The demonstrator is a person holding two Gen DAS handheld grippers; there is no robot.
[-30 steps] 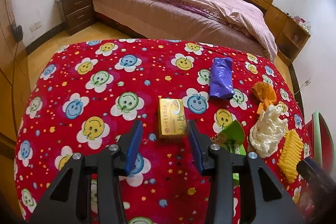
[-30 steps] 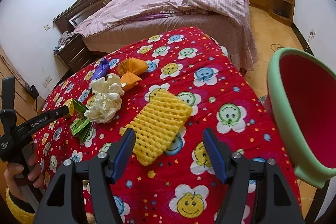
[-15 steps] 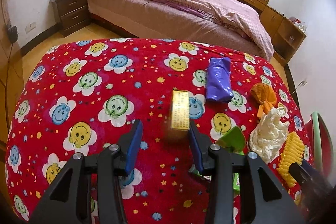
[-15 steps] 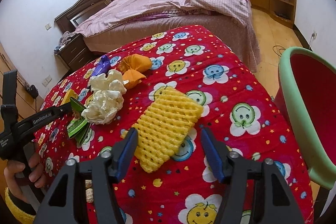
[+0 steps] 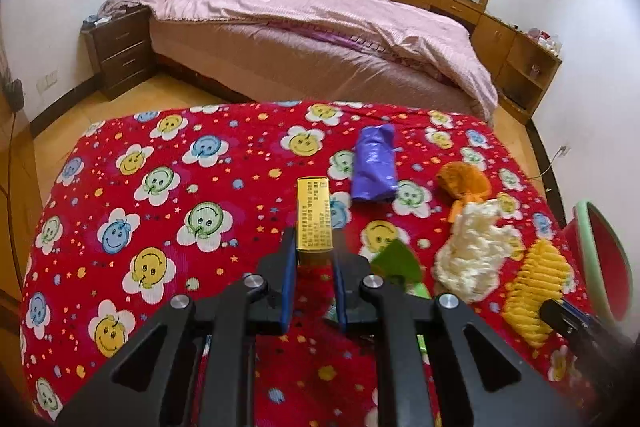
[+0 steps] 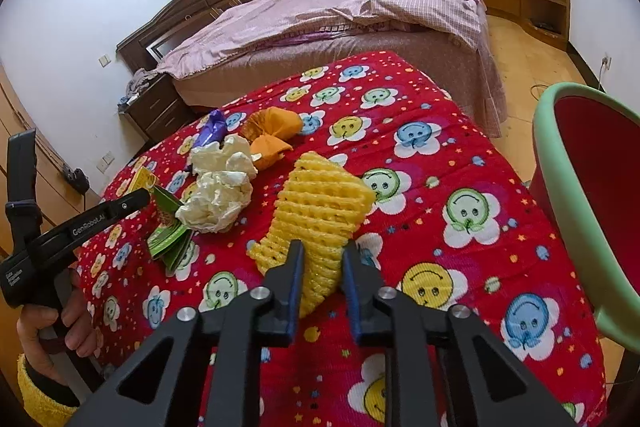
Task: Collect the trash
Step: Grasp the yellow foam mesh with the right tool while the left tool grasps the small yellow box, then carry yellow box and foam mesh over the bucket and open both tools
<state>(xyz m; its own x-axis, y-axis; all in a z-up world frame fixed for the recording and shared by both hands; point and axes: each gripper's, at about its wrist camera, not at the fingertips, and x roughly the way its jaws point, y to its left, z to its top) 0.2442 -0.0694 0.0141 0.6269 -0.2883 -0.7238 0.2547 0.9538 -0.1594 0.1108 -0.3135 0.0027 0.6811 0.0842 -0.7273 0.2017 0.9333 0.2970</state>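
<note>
Left wrist view: your left gripper (image 5: pixel 314 259) is closing w/ the yellow carton (image 5: pixel 313 217) between its jaws, pads pressed on its two long sides near the bottom end, so you've got it. The carton stands tilted up off the red smiley tablecloth (image 5: pixel 160 227). It's likely light, thin cardboard, prob empty, so it'll crush if you squeeze harder; the flat sides where you hold it now are the right place. Still on the cloth to the right: purple bag (image 5: pixel 374 167), orange wad (image 5: pixel 464 183), crumpled white paper (image 5: pixel 476 251), green wrapper (image 5: pixel 396 263) just beside your right jaw, and the yellow foam net (image 5: pixel 532 291) nearest the red bin w/ green rim (image 5: pixel 596 251) at the table edge.

Right wrist view: your right gripper (image 6: pixel 322 267) is closing too, w/ the foam net's (image 6: pixel 320 203) near end pinched between the pads; the far end sticks up and out over the cloth. It's soft, springy, v. light, and the mesh compresses a lot, so a pinch near the edge may slip; a deeper bite would be safer. The bin (image 6: pixel 560 163) stands close on the right, mouth open. The white paper (image 6: pixel 218 195), green wrapper (image 6: pixel 170 239) and orange wad (image 6: pixel 272 135) lie left of the net, and your left hand (image 6: pixel 52 323) shows at the frame's left edge.
</note>
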